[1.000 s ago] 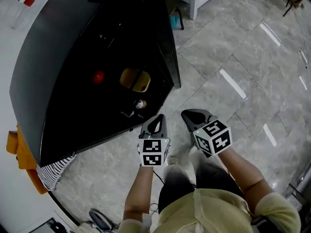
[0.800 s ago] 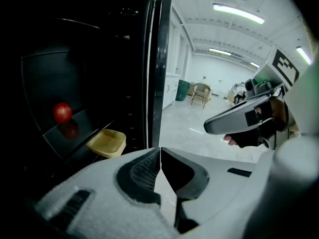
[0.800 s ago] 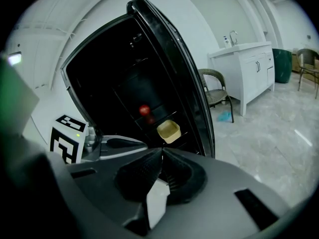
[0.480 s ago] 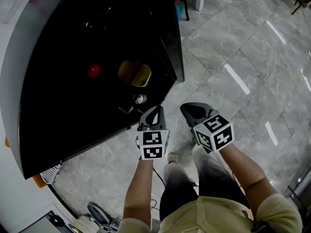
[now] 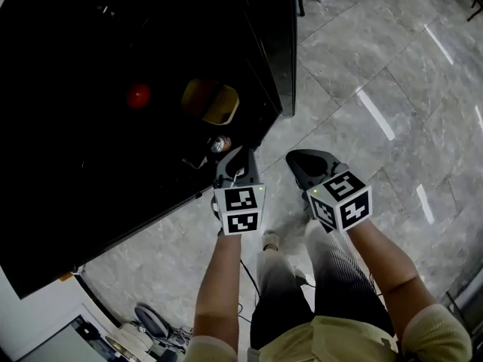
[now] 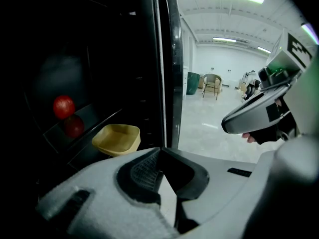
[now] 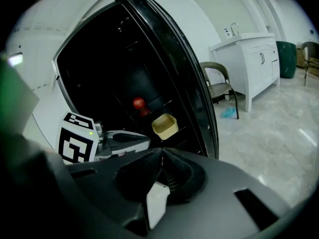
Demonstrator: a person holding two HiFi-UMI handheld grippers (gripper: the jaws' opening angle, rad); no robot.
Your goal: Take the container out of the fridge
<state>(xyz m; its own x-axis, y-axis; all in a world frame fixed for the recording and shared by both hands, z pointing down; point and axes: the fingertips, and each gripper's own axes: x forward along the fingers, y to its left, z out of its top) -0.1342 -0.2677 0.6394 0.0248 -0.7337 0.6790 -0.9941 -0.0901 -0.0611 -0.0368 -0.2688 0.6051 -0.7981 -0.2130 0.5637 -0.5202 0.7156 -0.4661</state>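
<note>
Head view: I have both tools in front of the open fridge (image 5: 90,164), neither inside it. The left gripper (image 5: 237,155) is closed on nothing. The yellow container (image 5: 210,102) sits on a dark shelf just ahead of its fingers and slightly left, with a red fruit (image 5: 138,95) further left. The right gripper (image 5: 300,161) hangs beside it over the tiled floor (image 5: 377,66). I can't identify the small shiny thing (image 5: 219,143) near the left fingers.

Left gripper view: the fingers (image 6: 144,171) meet, empty. The container (image 6: 117,138) lies beyond their tips to the left, untouched.

Right gripper view: these fingers (image 7: 138,179) are also together and hold nothing. The container (image 7: 165,125) is well ahead of them, past the left gripper.

I judge this as the approach. Next I would spread 1 pair of fingers and reach for the container's rim. The fridge interior is nearly black, so shelf edges are hard to read.
</note>
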